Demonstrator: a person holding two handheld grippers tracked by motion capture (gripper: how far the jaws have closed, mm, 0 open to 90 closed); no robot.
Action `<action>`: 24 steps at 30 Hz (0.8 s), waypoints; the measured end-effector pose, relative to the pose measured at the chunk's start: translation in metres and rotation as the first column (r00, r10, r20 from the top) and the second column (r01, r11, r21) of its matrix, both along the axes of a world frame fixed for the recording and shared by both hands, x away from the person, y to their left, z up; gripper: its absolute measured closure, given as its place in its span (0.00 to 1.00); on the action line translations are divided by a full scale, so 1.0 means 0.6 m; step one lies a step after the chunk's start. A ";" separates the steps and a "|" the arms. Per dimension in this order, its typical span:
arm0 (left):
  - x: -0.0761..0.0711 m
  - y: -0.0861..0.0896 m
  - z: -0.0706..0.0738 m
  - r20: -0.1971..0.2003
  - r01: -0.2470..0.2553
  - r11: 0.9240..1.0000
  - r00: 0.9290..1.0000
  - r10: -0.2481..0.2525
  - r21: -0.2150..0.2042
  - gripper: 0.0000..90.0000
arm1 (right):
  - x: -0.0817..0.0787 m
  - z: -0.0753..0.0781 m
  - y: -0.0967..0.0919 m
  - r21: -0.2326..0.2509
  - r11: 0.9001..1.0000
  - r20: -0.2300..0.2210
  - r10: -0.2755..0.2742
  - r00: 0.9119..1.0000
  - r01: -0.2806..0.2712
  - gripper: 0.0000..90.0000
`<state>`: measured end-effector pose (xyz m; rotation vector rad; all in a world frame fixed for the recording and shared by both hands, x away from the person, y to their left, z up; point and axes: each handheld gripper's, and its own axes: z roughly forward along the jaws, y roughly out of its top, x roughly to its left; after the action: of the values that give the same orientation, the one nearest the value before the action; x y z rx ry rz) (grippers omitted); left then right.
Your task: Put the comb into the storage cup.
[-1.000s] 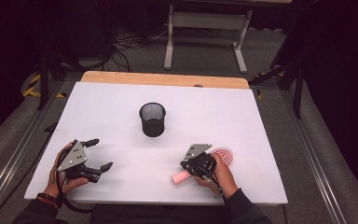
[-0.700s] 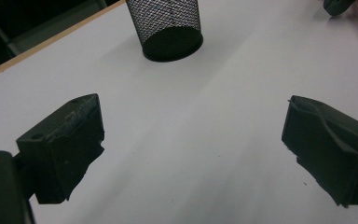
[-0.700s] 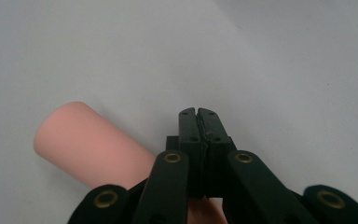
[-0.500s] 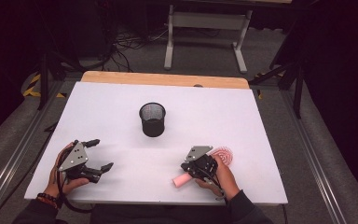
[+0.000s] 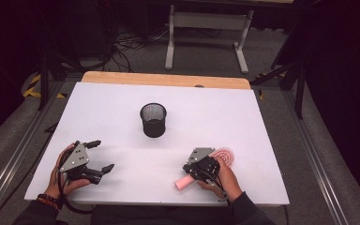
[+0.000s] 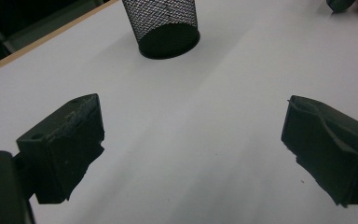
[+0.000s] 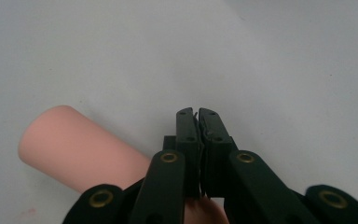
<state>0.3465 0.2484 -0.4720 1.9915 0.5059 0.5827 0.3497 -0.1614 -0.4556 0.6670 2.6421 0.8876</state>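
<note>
The right hand-held gripper [image 7: 197, 114] is pressed together beside the pink roll [image 7: 74, 147], not gripping it; the cup [image 5: 153, 120] stands empty. The left hand-held gripper [image 5: 98, 155] rests spread.

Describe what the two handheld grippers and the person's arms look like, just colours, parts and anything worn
Both the left gripper and the right gripper are black, each topped by a grey three-cornered plate. Brass-coloured rivets dot the right gripper's linkage. The left jaws carry blocky black pads. Dark sleeves cover both forearms, and a beaded bracelet circles the left wrist.

One mesh cup [image 5: 153, 120]; one pink cylinder [image 5: 184, 183]; one pink disc [image 5: 225, 155]; two grippers
</note>
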 end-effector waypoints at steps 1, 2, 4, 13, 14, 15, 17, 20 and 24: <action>0.000 0.000 0.000 0.000 -0.001 1.000 1.000 0.001 -0.001 0.07 | 0.000 0.000 0.000 0.000 1.000 0.000 0.000 1.000 0.000 0.97; 0.000 0.000 0.000 0.000 -0.001 1.000 1.000 0.001 0.000 0.07 | 0.000 0.000 0.000 -0.001 1.000 0.000 0.000 1.000 0.000 0.97; 0.000 0.000 0.000 0.000 -0.001 1.000 1.000 0.001 -0.001 0.07 | 0.000 0.000 0.000 -0.001 1.000 -0.001 0.000 1.000 0.000 0.97; 0.000 0.000 0.000 -0.002 0.001 1.000 1.000 -0.001 0.001 0.07 | 0.000 0.000 -0.002 -0.005 1.000 -0.001 0.000 1.000 0.000 0.96; 0.000 0.000 0.000 -0.002 0.002 1.000 1.000 -0.002 0.002 0.07 | 0.000 0.000 -0.002 -0.004 1.000 -0.001 -0.001 1.000 0.001 0.95; 0.000 0.000 0.000 -0.002 0.002 1.000 1.000 -0.002 0.002 0.07 | 0.000 0.000 -0.002 -0.004 1.000 0.000 -0.004 1.000 0.004 0.95; 0.000 0.000 0.000 -0.002 0.002 1.000 1.000 -0.002 0.002 0.07 | 0.000 0.001 -0.003 -0.003 1.000 0.000 -0.003 1.000 0.003 0.95; 0.000 0.000 0.000 -0.003 0.001 1.000 1.000 -0.001 0.003 0.07 | 0.000 0.001 -0.005 -0.001 1.000 0.000 -0.002 1.000 0.002 0.95; 0.000 -0.001 -0.001 -0.004 0.004 1.000 1.000 -0.004 0.005 0.07 | 0.000 0.001 -0.009 0.000 1.000 0.001 -0.009 1.000 0.009 0.94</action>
<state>0.3466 0.2480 -0.4723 1.9982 0.5035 0.5782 0.3495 -0.1669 -0.4549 0.6774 2.6360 0.8850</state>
